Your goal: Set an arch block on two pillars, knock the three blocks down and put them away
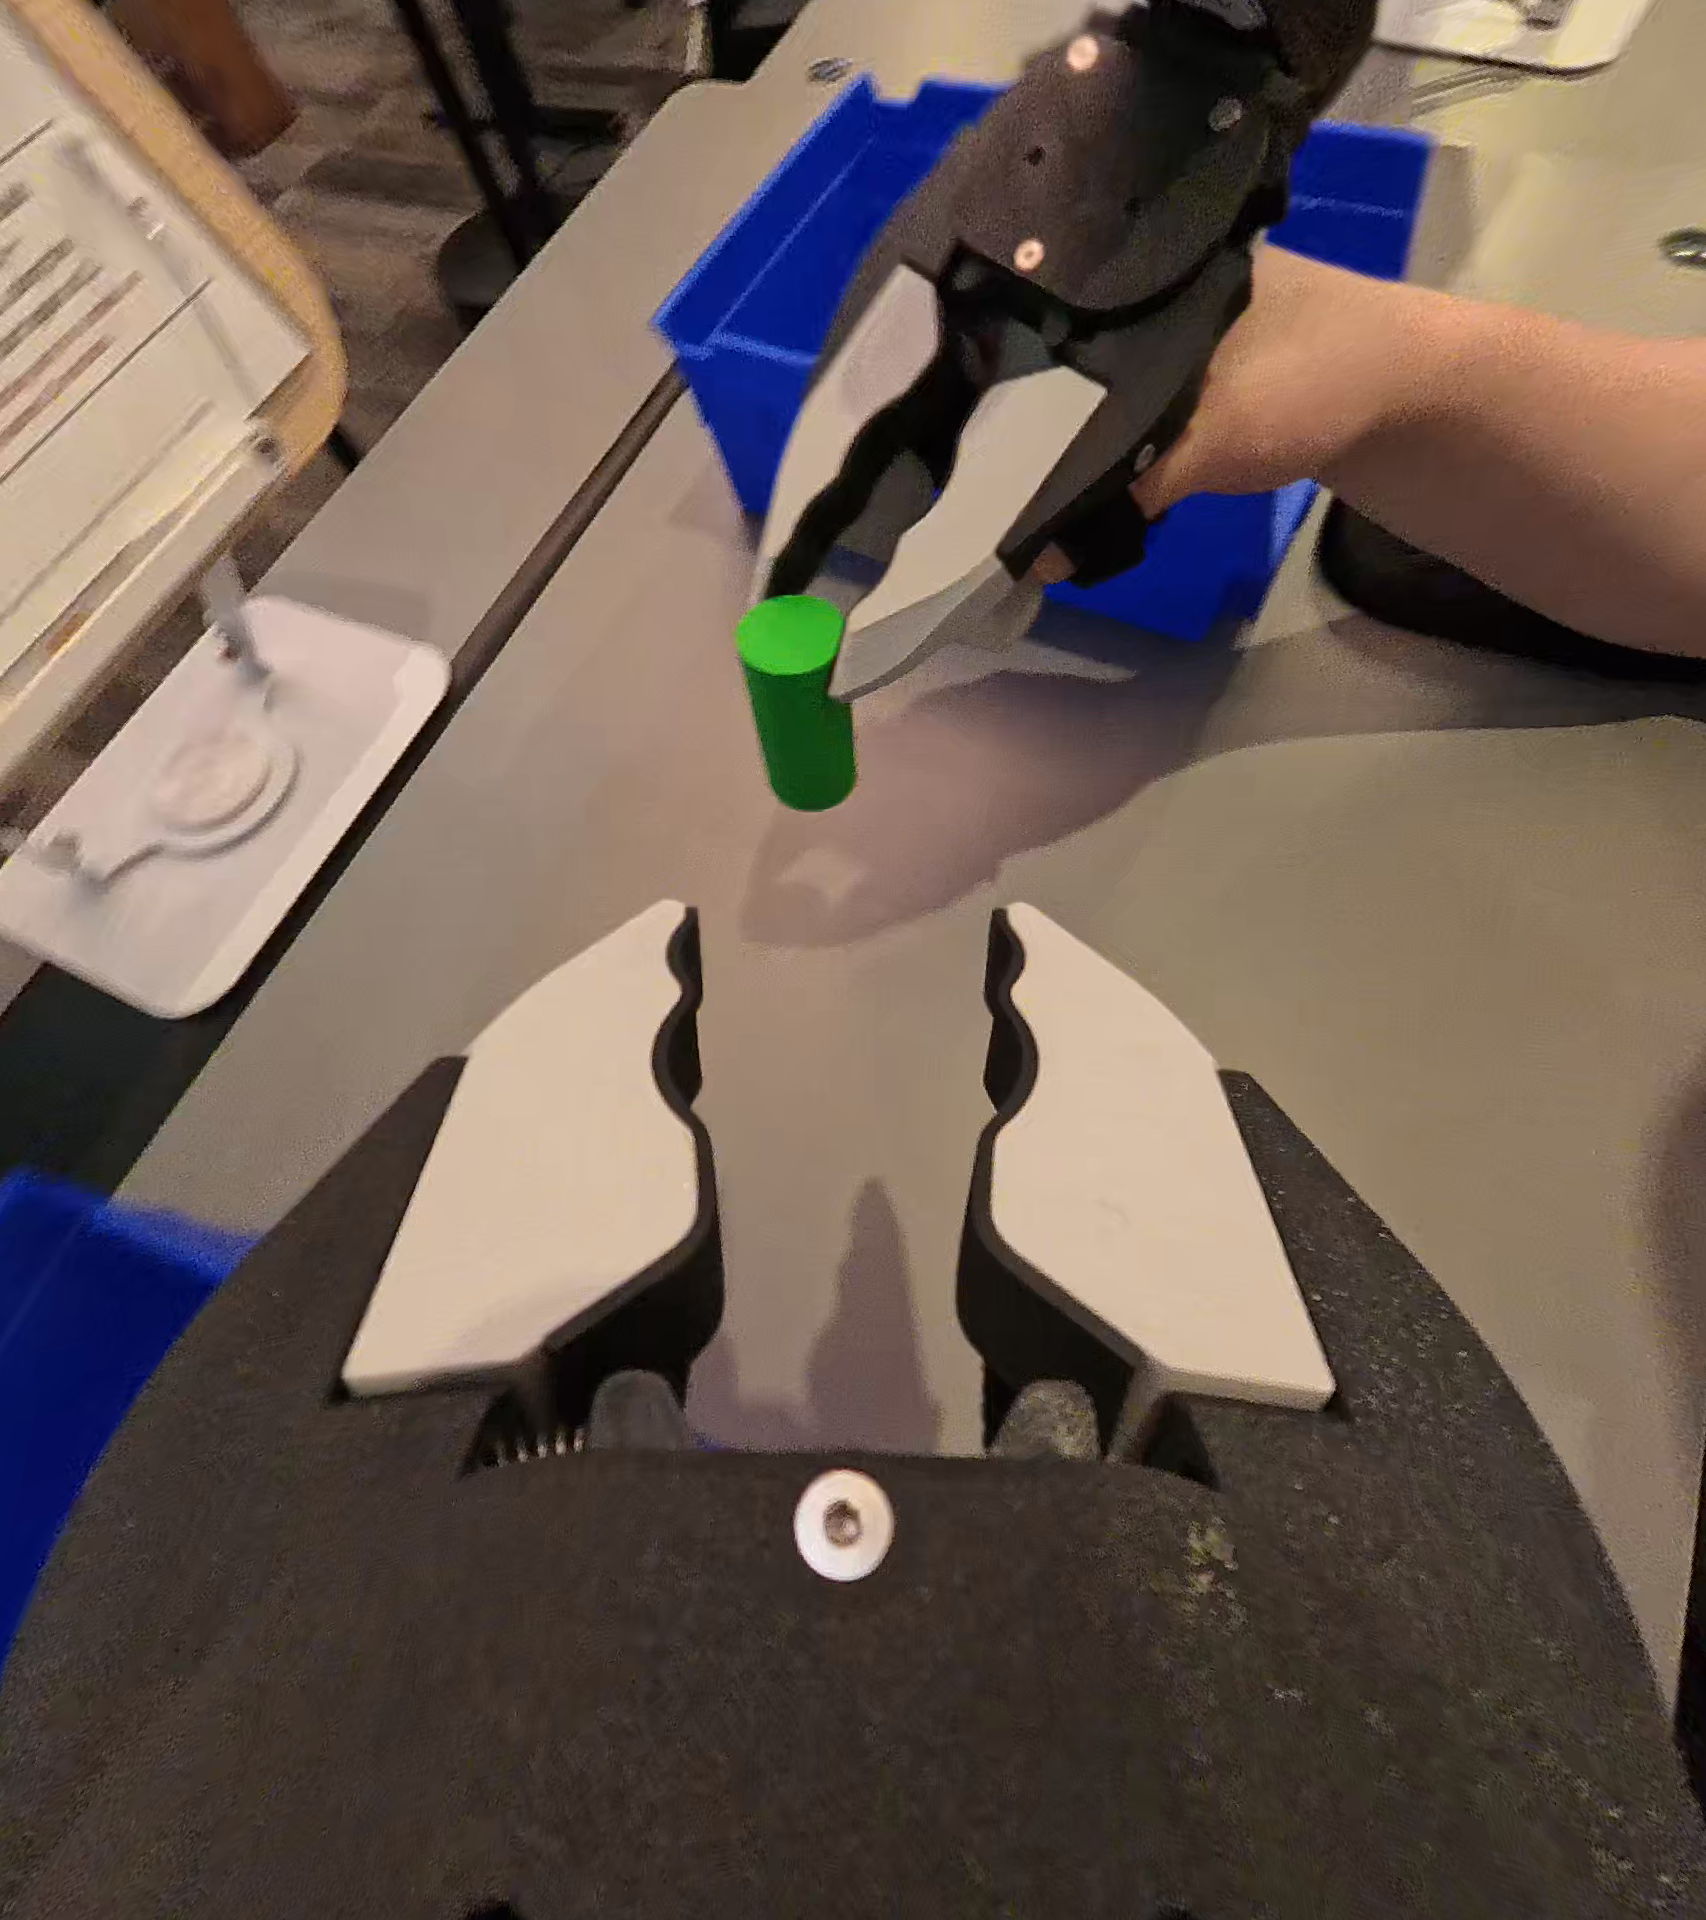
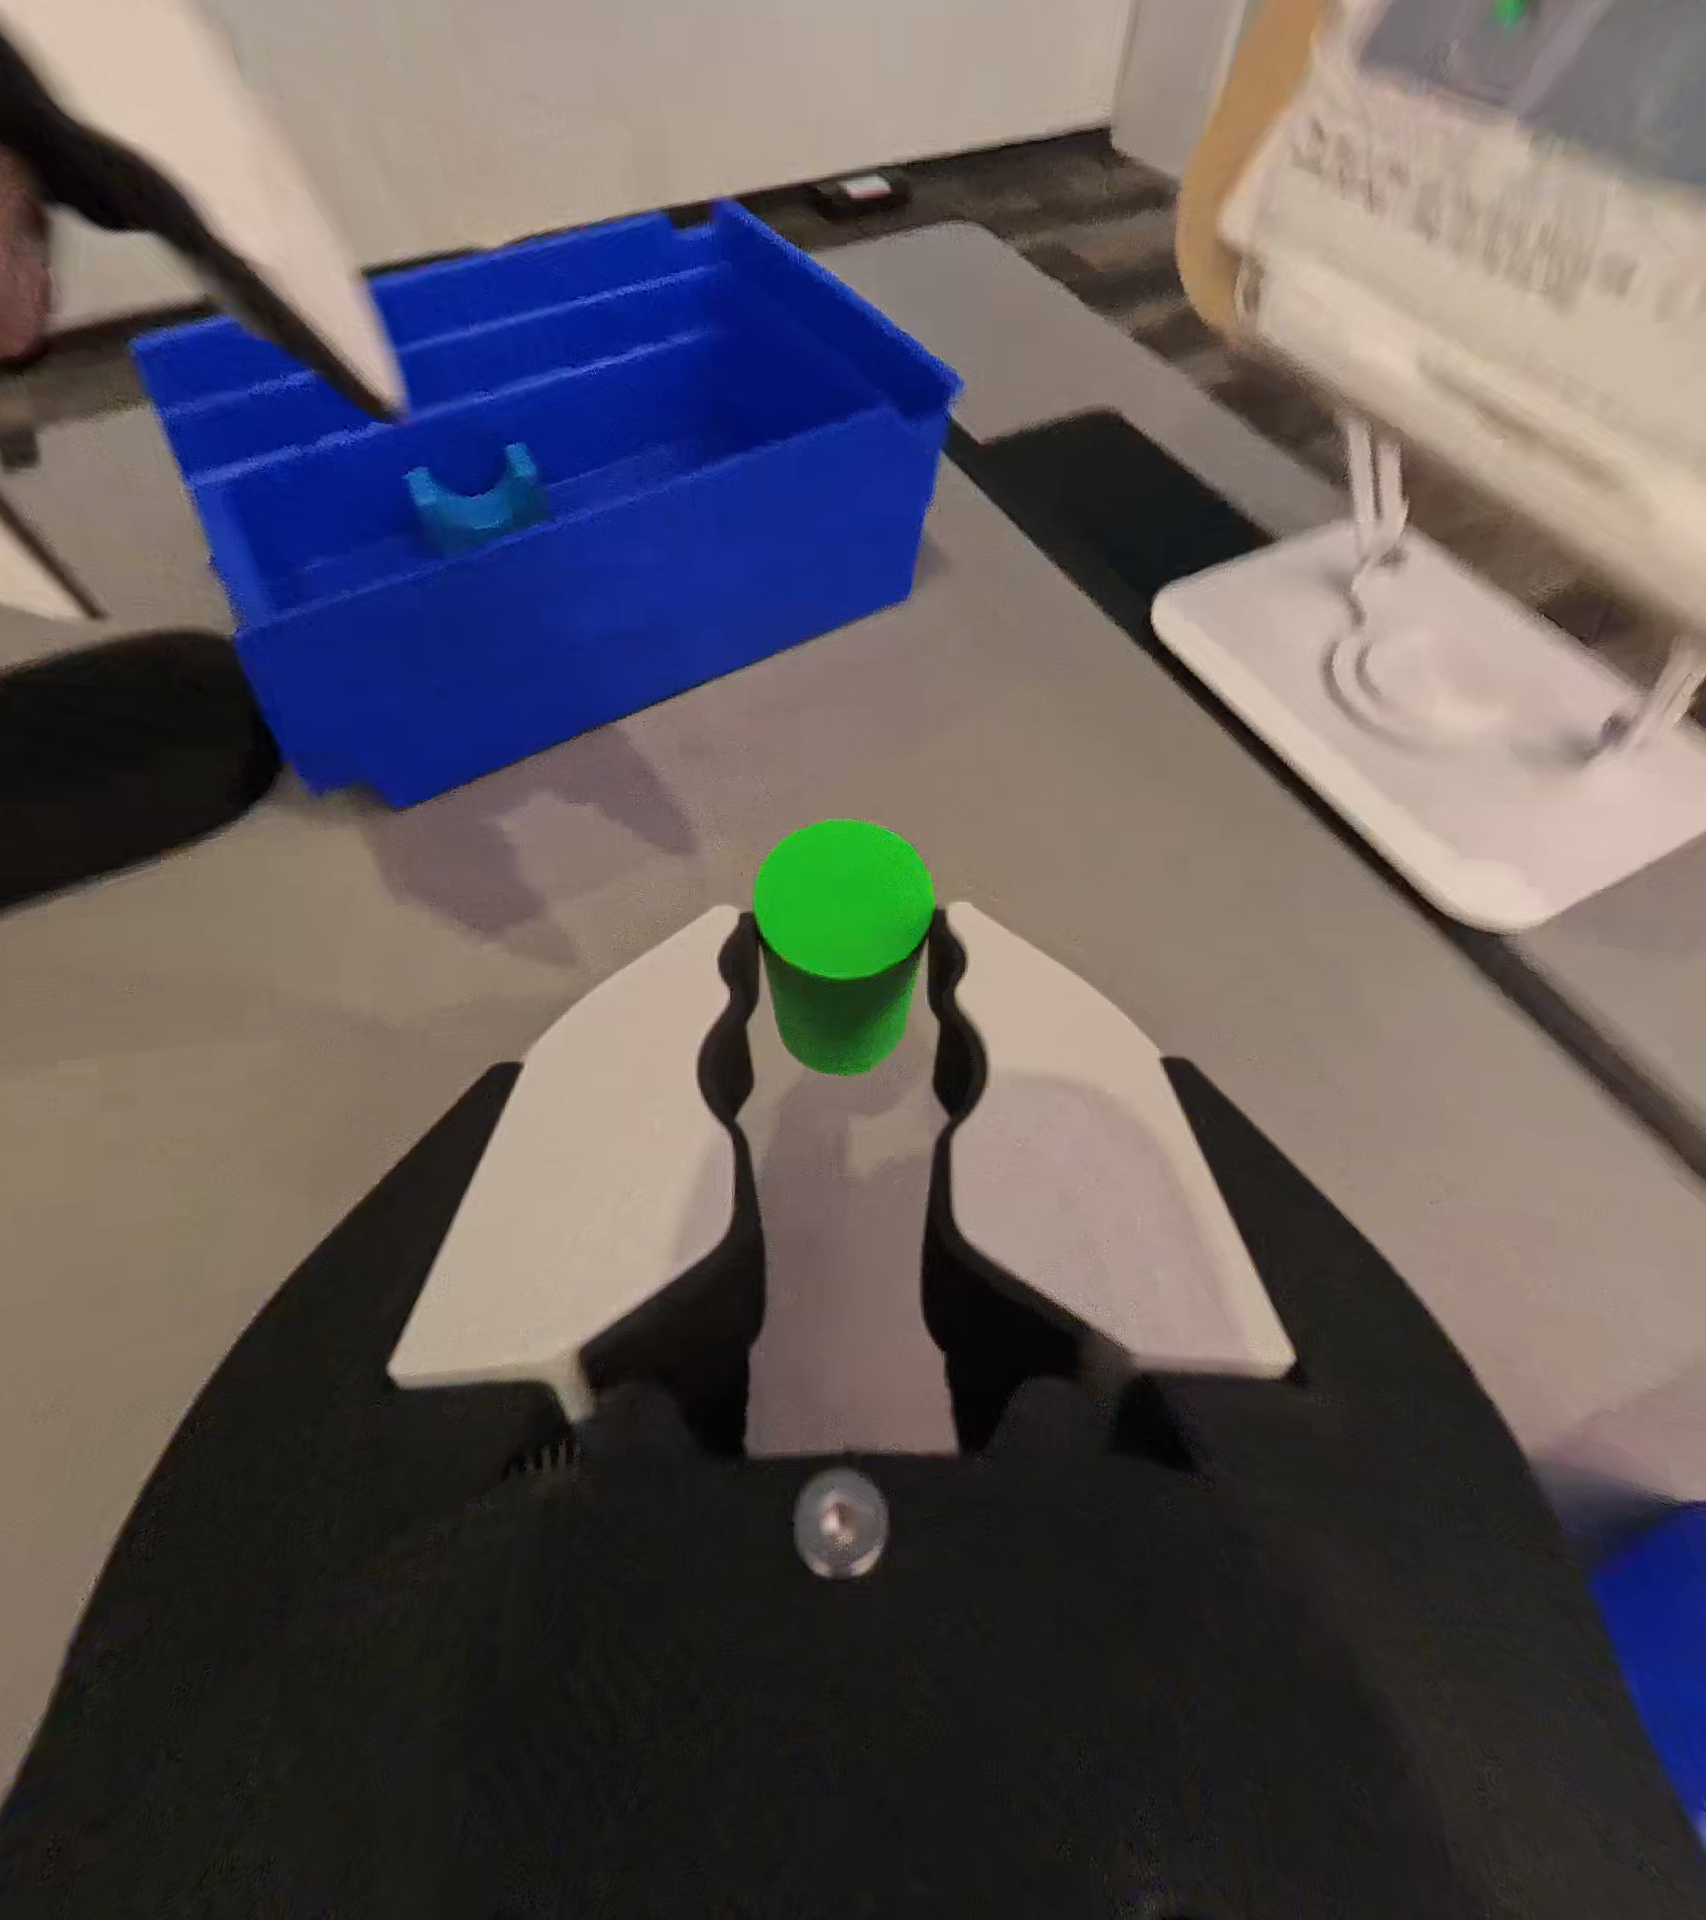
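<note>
You are gripping a green cylindrical pillar block (image 2: 841, 951) between the tips of your right gripper (image 2: 841, 935), apparently just above the grey desk (image 2: 205, 1091). Your left gripper (image 1: 841, 940) is hanging open and empty. Ahead of the right gripper, a light blue arch block (image 2: 477, 501) is sitting in the blue plastic bin (image 2: 568, 665). No arch is standing; I cannot tell which stage this is.

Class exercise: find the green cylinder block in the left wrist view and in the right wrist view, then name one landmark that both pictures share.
Left wrist view: the green cylinder block is above centre, at the fingertips of the far right hand-held gripper.
Right wrist view: it is at centre, between that gripper's fingertips.
Shared landmark: the white flat stand base beside the table.
</note>
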A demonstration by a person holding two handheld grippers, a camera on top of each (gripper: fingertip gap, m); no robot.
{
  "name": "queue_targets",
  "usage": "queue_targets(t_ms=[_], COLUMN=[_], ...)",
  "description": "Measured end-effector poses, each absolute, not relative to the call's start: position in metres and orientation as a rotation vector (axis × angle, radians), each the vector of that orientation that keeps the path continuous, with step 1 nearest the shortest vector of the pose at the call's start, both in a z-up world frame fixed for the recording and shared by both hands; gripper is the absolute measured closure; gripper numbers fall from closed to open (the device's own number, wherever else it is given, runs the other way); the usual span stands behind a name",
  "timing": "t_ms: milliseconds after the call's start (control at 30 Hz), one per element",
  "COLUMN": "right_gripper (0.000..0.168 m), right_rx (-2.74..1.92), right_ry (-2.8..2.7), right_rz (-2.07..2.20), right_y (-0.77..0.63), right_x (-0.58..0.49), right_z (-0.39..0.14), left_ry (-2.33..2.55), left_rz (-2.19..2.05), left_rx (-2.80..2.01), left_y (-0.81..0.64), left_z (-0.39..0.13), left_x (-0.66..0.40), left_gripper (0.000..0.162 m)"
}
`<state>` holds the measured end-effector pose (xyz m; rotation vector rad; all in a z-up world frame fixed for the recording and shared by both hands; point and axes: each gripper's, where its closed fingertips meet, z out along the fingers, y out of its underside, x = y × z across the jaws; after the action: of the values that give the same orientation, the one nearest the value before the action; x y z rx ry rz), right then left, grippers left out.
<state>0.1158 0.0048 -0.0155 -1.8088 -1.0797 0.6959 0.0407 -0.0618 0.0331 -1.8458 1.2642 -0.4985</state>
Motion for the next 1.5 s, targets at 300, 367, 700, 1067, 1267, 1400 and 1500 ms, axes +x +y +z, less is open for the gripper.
queue_targets(t_ms=[300,367,700,1067,1267,1400,1500], right_gripper=[0.136,0.136,0.135,0.114,0.113,0.113,0.113], right_rx=[-1.902,-1.925,-1.962,-1.851,-1.836,-1.833,-1.838], right_ry=[-1.036,-1.039,-1.026,-1.053,-1.084,-1.102,-1.107], right_rz=[0.516,0.491,0.517,0.506,0.496,0.493,0.504], right_y=[0.029,0.032,0.035,0.029,0.026,0.024,0.024], right_x=[0.100,0.102,0.102,0.101,0.100,0.099,0.099], right_z=[-0.082,-0.091,-0.108,-0.076,-0.073,-0.074,-0.075], left_ry=[0.875,0.799,0.957,1.178,1.204,1.210,1.242], left_rz=[-0.286,-0.278,-0.159,0.035,0.151,0.167,0.123], left_rx=[-2.078,-2.136,-2.331,-2.486,-2.493,-2.471,-2.496], left_y=[-0.037,-0.032,-0.004,0.037,0.049,0.054,0.052], left_z=[0.022,0.013,-0.066,-0.135,-0.137,-0.135,-0.140], left_x=[-0.092,-0.116,-0.137,-0.140,-0.148,-0.149,-0.147], left_gripper=[0.117,0.117,0.099,0.087,0.087,0.087,0.085])
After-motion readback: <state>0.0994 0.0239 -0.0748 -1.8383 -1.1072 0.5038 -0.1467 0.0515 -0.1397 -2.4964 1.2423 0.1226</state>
